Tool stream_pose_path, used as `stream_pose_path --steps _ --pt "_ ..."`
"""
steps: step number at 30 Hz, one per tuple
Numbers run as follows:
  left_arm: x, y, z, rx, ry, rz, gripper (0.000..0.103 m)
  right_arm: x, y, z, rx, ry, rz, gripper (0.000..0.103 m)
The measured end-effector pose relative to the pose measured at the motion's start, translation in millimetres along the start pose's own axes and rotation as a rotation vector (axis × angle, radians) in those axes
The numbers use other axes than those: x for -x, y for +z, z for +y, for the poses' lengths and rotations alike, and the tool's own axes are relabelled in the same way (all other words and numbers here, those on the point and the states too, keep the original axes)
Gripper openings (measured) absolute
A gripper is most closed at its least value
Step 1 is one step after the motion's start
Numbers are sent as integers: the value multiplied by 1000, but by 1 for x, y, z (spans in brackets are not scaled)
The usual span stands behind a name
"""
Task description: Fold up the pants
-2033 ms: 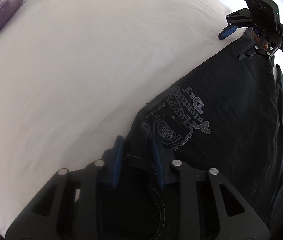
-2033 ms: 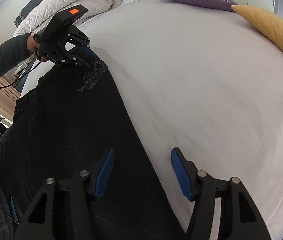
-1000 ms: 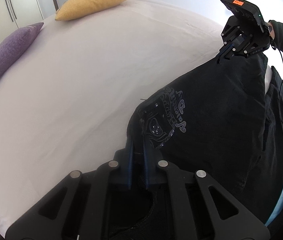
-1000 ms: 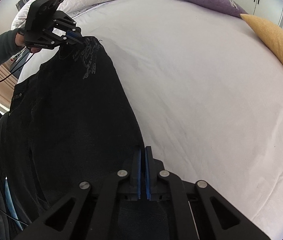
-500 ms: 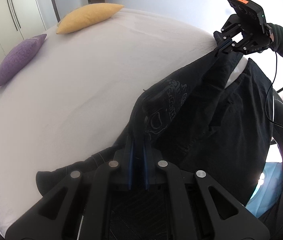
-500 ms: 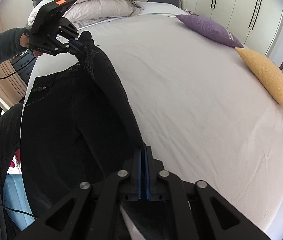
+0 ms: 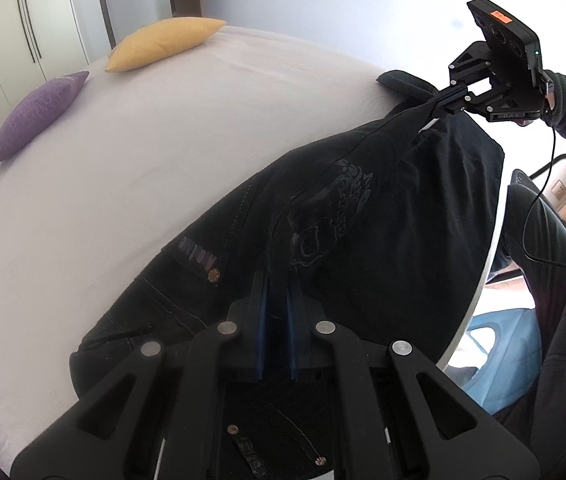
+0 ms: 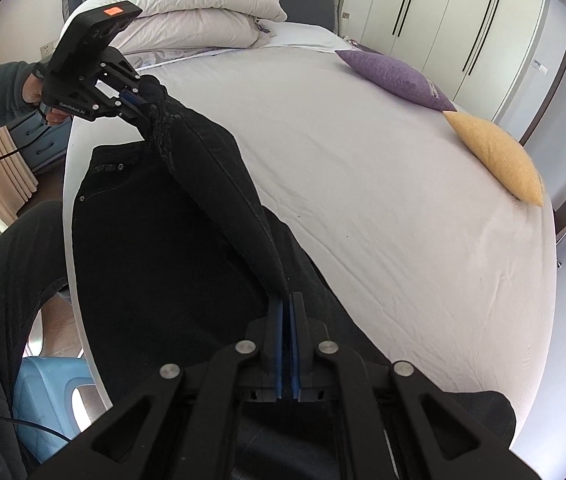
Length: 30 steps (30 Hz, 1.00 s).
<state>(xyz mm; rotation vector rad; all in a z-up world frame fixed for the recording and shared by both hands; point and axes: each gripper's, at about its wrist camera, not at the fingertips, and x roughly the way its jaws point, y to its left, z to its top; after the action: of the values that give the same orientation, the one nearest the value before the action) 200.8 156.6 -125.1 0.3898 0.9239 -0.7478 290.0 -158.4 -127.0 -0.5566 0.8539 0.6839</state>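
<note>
Black pants (image 7: 363, 240) stretched over white bed sheet (image 8: 383, 200), left gripper (image 7: 277, 300) and right gripper (image 8: 287, 312) each pinching an edge. Purple cushion (image 8: 395, 74), yellow cushion (image 8: 495, 152), white pillows (image 8: 195, 12), wardrobe doors (image 8: 443, 12) beyond.

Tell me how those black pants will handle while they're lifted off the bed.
Probably floppy: the black pants sag between the left gripper and right gripper, both shut on the fabric. Likely fairly heavy denim, judging by the stitching and rivets. The hanging part may drag on the bed.
</note>
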Motion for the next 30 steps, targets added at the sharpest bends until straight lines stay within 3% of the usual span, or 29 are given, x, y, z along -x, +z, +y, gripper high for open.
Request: stream_pose_path --steps 15,30 --pt "-13 -74 -62 -5 -23 97 7 -9 -41 64 -6 -7 52 4" --pt "-36 -94 -73 -45 -48 164 7 -20 -67 114 68 -18 121 4"
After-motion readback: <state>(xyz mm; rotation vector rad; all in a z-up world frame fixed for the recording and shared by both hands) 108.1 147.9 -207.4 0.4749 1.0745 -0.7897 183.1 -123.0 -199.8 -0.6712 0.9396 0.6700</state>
